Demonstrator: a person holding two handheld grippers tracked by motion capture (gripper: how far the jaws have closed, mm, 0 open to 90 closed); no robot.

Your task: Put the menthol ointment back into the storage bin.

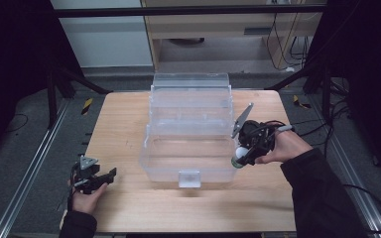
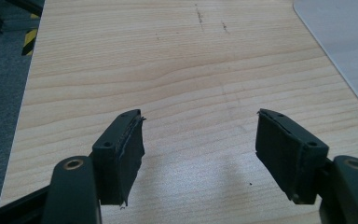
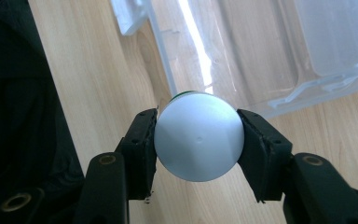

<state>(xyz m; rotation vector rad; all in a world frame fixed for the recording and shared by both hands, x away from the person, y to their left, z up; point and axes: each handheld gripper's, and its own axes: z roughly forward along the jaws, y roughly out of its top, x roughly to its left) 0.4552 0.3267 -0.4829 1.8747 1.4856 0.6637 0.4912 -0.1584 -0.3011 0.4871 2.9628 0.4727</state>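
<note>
My right gripper [image 1: 243,154] clamped a white-capped bottle [image 3: 198,135] between both pads, held over the right front corner of the clear plastic box [image 1: 188,139], at about four o'clock from its middle. My left gripper [image 1: 99,179] rested open and empty on the wooden table [image 2: 168,70], at eight o'clock.

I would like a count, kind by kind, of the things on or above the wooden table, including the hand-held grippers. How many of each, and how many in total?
Clear plastic box, lid open: 1
White-capped round thing with a green edge, clamped in the right gripper: 1
Grippers, the right one and the left gripper, which is open and holds nothing: 2
Total: 4
</note>
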